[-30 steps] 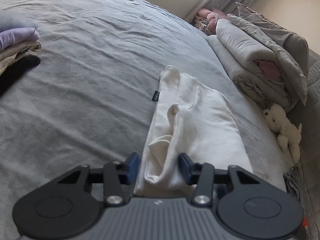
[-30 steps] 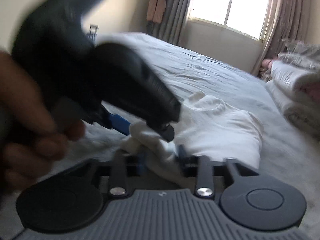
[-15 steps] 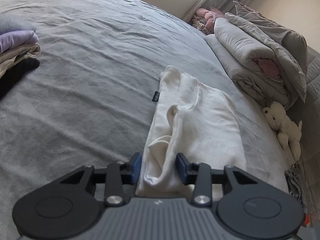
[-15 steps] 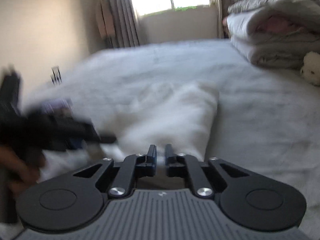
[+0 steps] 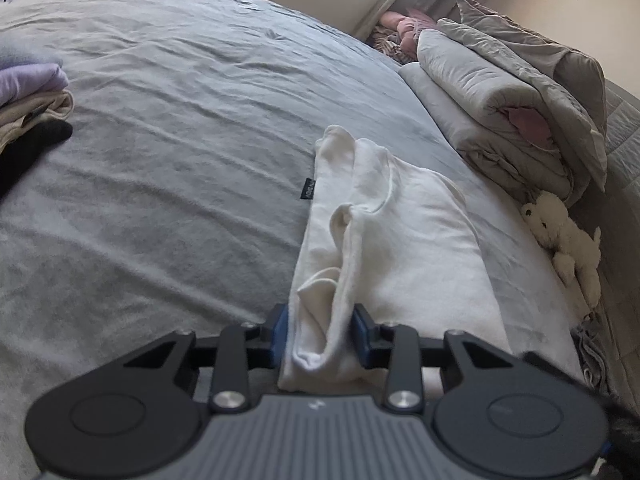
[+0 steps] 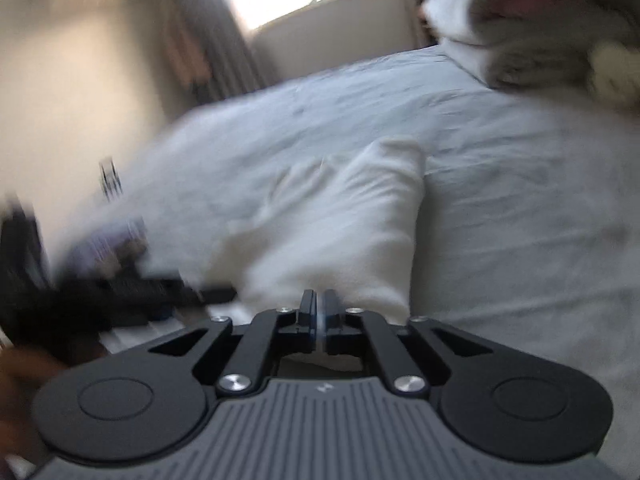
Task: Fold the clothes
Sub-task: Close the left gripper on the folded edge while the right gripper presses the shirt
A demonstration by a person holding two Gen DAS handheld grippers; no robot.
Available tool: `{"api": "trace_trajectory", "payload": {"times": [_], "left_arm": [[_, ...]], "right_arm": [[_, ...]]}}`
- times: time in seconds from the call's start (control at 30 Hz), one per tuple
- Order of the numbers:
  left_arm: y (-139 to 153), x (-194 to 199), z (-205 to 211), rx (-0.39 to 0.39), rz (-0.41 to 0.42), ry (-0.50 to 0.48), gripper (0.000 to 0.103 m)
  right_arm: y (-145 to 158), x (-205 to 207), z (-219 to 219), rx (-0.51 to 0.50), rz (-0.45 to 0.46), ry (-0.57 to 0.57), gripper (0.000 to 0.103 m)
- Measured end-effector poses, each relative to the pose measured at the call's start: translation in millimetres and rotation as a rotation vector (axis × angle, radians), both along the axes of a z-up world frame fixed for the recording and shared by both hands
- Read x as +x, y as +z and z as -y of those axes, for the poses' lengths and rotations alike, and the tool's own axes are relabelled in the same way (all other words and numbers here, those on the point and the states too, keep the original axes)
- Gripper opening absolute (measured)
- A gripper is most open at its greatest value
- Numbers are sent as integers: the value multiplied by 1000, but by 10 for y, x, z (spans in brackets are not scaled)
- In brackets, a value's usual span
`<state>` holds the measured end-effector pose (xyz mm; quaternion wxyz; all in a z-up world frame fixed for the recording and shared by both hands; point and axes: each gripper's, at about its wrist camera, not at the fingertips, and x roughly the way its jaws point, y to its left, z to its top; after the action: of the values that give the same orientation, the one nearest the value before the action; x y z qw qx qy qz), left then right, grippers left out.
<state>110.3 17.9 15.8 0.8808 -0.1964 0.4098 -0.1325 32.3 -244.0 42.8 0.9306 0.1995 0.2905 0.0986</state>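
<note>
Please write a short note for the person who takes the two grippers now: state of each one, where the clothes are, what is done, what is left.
Left hand-held gripper: open, its fingers on both sides of the near end of the white shirt, not yet closed on it.
Right hand-held gripper: jaws nearly shut at the shirt's near edge; the view is blurred, so any pinch is unclear.
Shirt lies lengthwise on the grey bed, sides and sleeve already folded in.
Folded pile at the bed's far left.
Left to do: fold the shirt across, probably add it to the pile.
</note>
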Motion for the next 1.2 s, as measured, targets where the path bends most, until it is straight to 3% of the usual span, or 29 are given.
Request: {"api": "trace_trajectory", "payload": {"times": [0.03, 0.07, 0.2, 0.27, 0.43, 0.53, 0.6, 0.77, 1.0, 1.2], "left_arm": [[0, 1, 7, 2, 0, 0, 36], [2, -1, 13, 5, 0, -1, 36], [-5, 5, 0, -6, -6, 1, 36], [-12, 12, -14, -14, -10, 1, 36], [-32, 89, -124, -77, -55, -5, 36], [-58, 112, -187, -118, -73, -11, 35], [-49, 95, -161, -106, -66, -19, 35], [19, 68, -128, -99, -76, -40, 35], [95, -305, 170, -100, -113, -150, 35], [124, -614, 439, -86, -136, -233, 36]], "right_arm": [[-3, -63, 113, 54, 7, -49, 65], [-32, -115, 225, 106, 8, -97, 84], [-347, -84, 561, 388, -61, -119, 83], [-433, -52, 570, 431, -70, -125, 82], [-392, 43, 256, 235, -78, -93, 82], [-398, 59, 160, 221, -74, -100, 80], [-409, 78, 120, 232, -77, -112, 62], [-314, 72, 8, 152, -95, -150, 44], [147, -168, 118, 71, -130, -147, 42], [100, -714, 469, 14, -211, -155, 42]]}}
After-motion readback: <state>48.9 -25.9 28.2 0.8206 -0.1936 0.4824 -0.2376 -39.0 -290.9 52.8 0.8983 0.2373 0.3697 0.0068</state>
